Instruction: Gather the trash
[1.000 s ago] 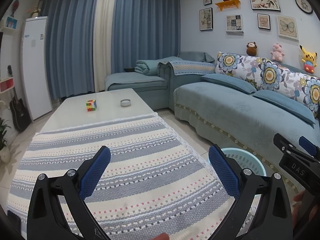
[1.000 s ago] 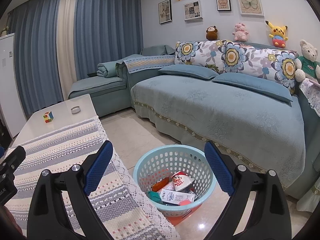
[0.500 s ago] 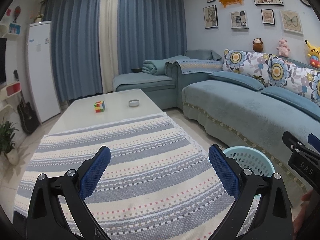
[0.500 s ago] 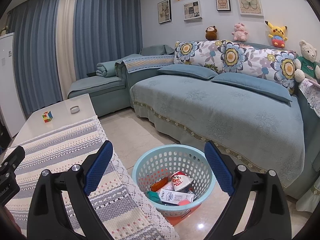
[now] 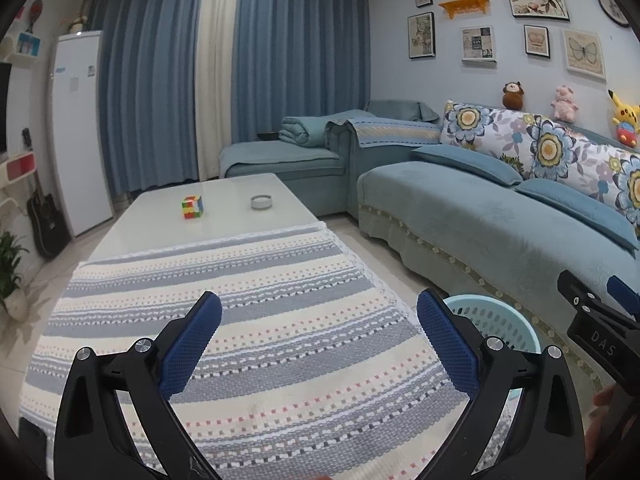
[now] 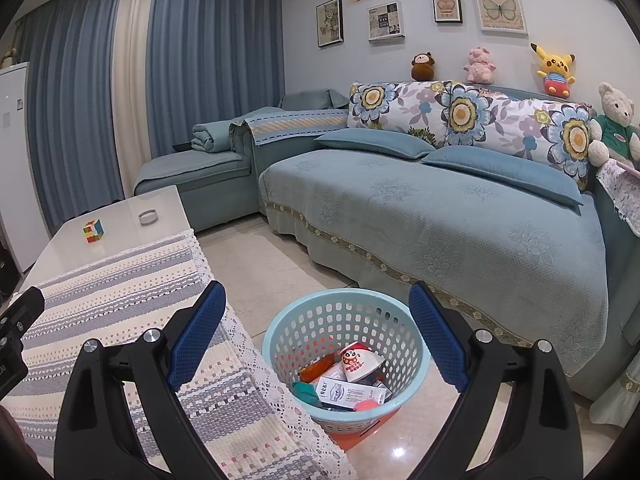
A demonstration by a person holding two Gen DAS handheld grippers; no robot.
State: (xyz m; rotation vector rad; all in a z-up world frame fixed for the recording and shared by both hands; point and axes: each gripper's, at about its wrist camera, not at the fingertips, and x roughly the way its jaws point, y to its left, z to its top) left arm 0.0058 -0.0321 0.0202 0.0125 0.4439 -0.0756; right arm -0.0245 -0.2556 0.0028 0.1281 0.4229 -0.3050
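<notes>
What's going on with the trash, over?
Left hand-held gripper open, empty, over the striped cloth. Right hand-held gripper open, empty, above the basket. Trash lies in the basket. Nothing in the way.

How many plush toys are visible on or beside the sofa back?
4: brown monkey, pink pig and yellow Pikachu on top of the sofa back; teddy bear at its right end. More may be off frame.
</notes>
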